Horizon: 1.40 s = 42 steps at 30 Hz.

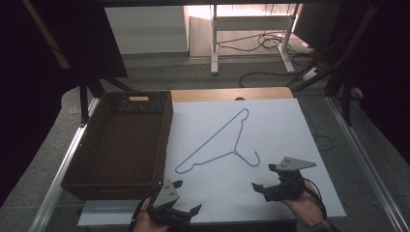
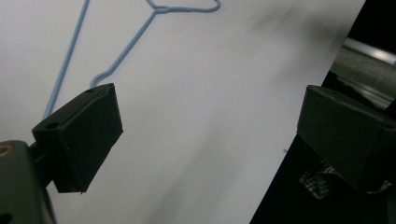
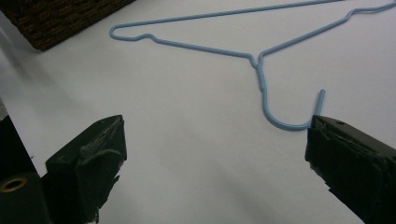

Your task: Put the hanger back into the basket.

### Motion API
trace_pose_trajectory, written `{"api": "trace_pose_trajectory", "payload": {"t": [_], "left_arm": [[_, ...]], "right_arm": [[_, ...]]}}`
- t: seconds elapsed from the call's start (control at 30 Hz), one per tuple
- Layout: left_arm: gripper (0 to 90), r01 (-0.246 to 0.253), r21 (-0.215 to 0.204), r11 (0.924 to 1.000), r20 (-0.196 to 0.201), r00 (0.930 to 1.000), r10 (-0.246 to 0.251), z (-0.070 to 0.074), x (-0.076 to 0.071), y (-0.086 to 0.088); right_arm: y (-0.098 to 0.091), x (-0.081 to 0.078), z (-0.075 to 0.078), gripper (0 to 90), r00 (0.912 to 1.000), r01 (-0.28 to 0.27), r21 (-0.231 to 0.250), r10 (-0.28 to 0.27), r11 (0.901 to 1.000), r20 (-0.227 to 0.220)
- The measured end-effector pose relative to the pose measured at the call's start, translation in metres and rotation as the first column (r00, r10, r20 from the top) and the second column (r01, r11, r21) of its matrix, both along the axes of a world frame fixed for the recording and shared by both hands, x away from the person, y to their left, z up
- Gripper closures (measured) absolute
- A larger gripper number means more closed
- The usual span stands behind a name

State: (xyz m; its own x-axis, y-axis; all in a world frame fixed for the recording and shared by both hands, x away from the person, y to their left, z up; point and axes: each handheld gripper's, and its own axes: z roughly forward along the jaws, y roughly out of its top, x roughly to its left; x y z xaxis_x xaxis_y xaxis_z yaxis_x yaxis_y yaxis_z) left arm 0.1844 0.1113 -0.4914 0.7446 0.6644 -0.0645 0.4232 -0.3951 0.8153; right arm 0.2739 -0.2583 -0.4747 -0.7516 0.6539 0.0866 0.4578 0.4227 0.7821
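At the left edge of the white table top [image 1: 270,193] stands a dark woven basket [image 1: 121,145], and nothing lies inside it as far as the high view shows. Near the front edge, just right of the basket's near corner, the left gripper [image 1: 187,197] hovers with its jaws spread wide and nothing between them. In the middle of the table top lies the blue wire hanger [image 1: 217,142], flat, its hook pointing toward the front right. Toward the front right corner, the right gripper [image 1: 261,179] sits close to that hook, jaws likewise wide apart and empty. I judge the work barely begun: the hanger is untouched, so grasping it and any move toward the basket remain to be done.
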Motion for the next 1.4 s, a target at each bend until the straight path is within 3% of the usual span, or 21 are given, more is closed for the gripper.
{"api": "trace_pose_trajectory", "payload": {"t": [0.37,0.53,0.7,0.87,0.9,0.97,1.2,1.4], "left_arm": [[6.7,0.008,0.007,0.9999,0.007,0.9999,-0.008,0.003,-0.004,0.004],[6.8,0.009,0.007,0.9999,0.014,0.9999,-0.009,0.004,-0.005,0.005],[6.8,0.010,0.018,0.9998,0.015,0.9998,-0.010,0.003,-0.004,0.005],[6.9,0.006,0.021,0.9998,0.024,0.9997,-0.007,0.003,-0.004,0.005],[6.9,0.005,0.023,0.9997,0.026,0.9997,-0.005,0.003,-0.004,0.005],[6.9,0.004,0.021,0.9998,0.028,0.9996,-0.005,0.003,-0.005,0.005],[6.8,0.011,0.033,0.9994,0.037,0.9993,-0.012,0.003,-0.005,0.003],[6.8,0.022,0.043,0.9988,0.038,0.9990,-0.023,0.002,-0.003,0.001]], "right_arm": [[0.001,0.001,-0.004,2.2,0.9977,0.053,-0.046,-0.055,0.9975,-0.039],[0.002,0.000,-0.003,2.4,0.9955,0.071,-0.045,-0.074,0.9965,-0.060],[-0.002,0.001,0.000,8.2,0.9931,0.084,-0.034,-0.086,0.9959,-0.079],[-0.006,0.009,0.007,21.5,0.9911,0.107,-0.036,-0.109,0.9936,-0.076],[-0.007,0.012,0.010,28.9,0.9908,0.109,-0.029,-0.111,0.9937,-0.078],[-0.007,0.016,0.013,34.9,0.9894,0.114,-0.030,-0.116,0.9931,-0.088],[-0.008,0.042,0.015,47.5,0.9769,0.167,-0.068,-0.174,0.9836,-0.124],[-0.008,0.064,0.010,61.1,0.9764,0.169,-0.130,-0.184,0.9769,-0.113]]}}
